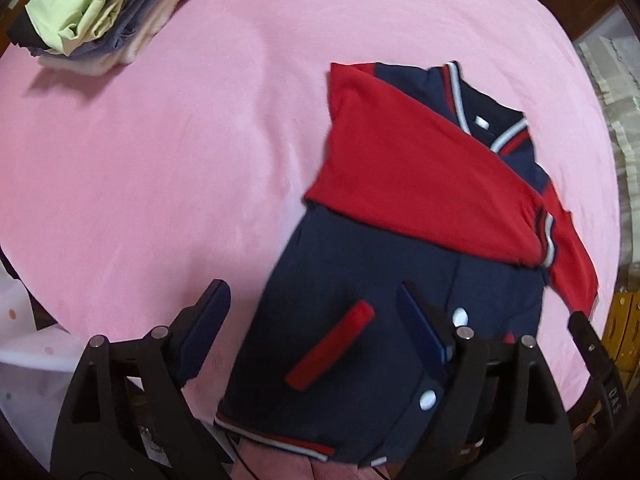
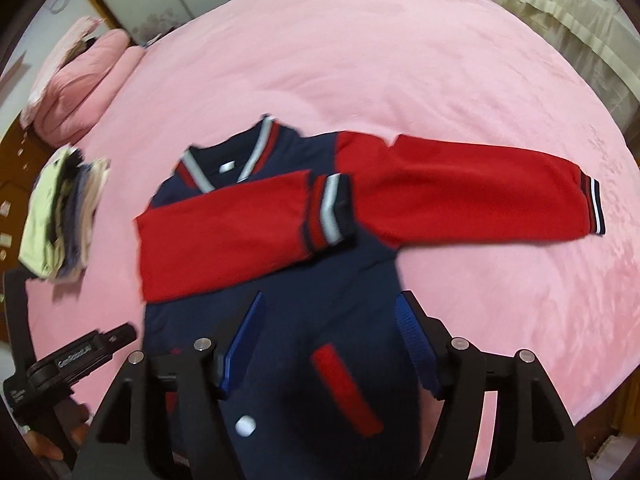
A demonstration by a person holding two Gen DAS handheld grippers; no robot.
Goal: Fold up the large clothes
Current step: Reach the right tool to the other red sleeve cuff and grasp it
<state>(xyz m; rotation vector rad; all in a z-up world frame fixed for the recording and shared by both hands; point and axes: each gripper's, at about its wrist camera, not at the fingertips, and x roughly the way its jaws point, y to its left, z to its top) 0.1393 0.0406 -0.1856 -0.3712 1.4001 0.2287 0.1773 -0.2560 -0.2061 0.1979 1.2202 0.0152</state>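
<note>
A navy jacket (image 1: 360, 264) with red sleeves lies face up on the pink bedspread (image 1: 160, 160). One red sleeve (image 2: 224, 232) is folded across its chest. The other sleeve (image 2: 480, 192) stretches out flat to the right. My left gripper (image 1: 312, 296) hovers open over the jacket's lower left part, with one finger over the pink cover and nothing between its fingers. My right gripper (image 2: 332, 300) stands open above the lower front of the jacket (image 2: 304, 292), near the red pocket trim (image 2: 344, 388), and holds nothing.
A stack of folded clothes (image 1: 100, 12) sits at the far left of the bed, also seen in the right wrist view (image 2: 60, 208). Pink pillows (image 2: 80, 80) lie at the back left. Wide pink cover spreads beyond the jacket. The bed's edge runs along the bottom left (image 1: 24, 320).
</note>
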